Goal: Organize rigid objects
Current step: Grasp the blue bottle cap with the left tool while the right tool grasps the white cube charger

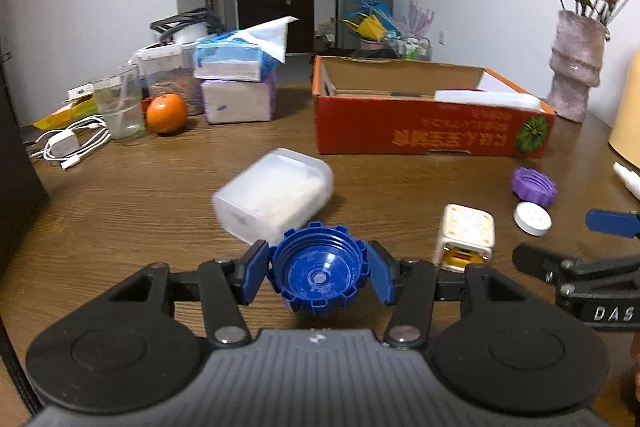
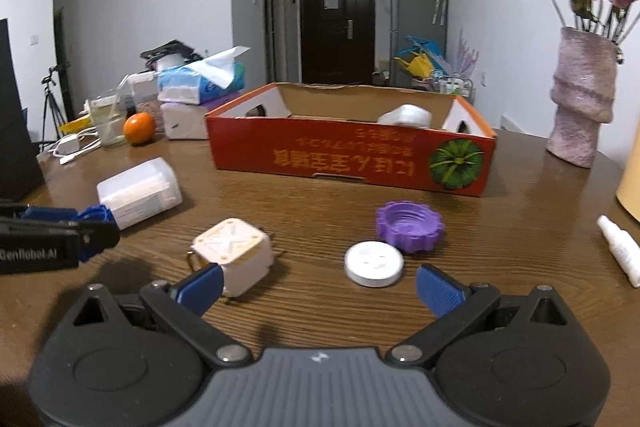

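One blue cap (image 1: 318,269), ridged and notched round its rim, pinched across its width by the left gripper (image 1: 318,273), open side toward the camera. Hard moulded plastic by the look: light, stiff, unlikely to crush or crack. Best gripped across the outer wall, as here, pads set on the notches so nothing slips or spins; slick threaded inside offers little purchase. Carried just above the wooden table (image 1: 160,195), in front of a clear plastic tub (image 1: 274,195) lying on its side. Just right of that, a cream cube (image 1: 466,237); farther right, a purple cap (image 1: 534,186) and a white disc (image 1: 533,218), near each other. Beyond, well apart, a red cardboard box (image 1: 432,135) with its top open, the likely place for the cap. Right gripper (image 2: 320,289) spread wide and empty, hovering with one finger near the cube, the disc ahead.
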### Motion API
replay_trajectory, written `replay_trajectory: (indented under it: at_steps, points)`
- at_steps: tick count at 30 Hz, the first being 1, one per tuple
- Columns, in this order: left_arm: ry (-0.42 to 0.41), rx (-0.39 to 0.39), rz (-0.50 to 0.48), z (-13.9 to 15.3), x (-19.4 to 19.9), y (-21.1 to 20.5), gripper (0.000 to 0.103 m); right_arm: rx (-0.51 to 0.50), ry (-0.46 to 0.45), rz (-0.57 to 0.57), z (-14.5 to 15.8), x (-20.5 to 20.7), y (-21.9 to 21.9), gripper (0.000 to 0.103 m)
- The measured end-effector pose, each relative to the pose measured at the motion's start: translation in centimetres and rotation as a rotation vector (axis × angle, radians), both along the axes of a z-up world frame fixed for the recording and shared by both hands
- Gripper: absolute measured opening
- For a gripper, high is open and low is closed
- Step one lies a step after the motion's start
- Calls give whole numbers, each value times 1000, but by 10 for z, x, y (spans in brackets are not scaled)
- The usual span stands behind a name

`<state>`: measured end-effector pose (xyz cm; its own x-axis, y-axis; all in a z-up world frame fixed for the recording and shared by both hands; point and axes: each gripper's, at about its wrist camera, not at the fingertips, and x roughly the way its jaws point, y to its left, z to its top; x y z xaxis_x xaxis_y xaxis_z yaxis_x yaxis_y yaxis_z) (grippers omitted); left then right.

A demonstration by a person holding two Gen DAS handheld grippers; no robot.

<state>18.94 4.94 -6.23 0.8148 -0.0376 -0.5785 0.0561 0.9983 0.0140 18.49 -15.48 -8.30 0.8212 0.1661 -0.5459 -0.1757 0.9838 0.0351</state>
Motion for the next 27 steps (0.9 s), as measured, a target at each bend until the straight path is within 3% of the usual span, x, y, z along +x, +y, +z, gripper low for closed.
replay_trajectory:
  at_steps: [14, 18, 22, 24, 27]
  points:
    - [-32, -10, 66, 7, 3, 40, 54, -23, 51, 87, -9, 31, 44, 99]
    - [-35, -15, 77, 8, 3, 47, 54, -8, 73, 102, -12, 42, 49, 93]
    - [-34, -15, 88, 8, 5, 51, 54, -2, 92, 123, -14, 47, 52, 82]
    - [-31, -16, 90, 8, 5, 53, 54, 3, 106, 139, -16, 48, 54, 59]
    - [-39, -14, 87, 9, 3, 52, 54, -8, 98, 143, -16, 46, 56, 59]
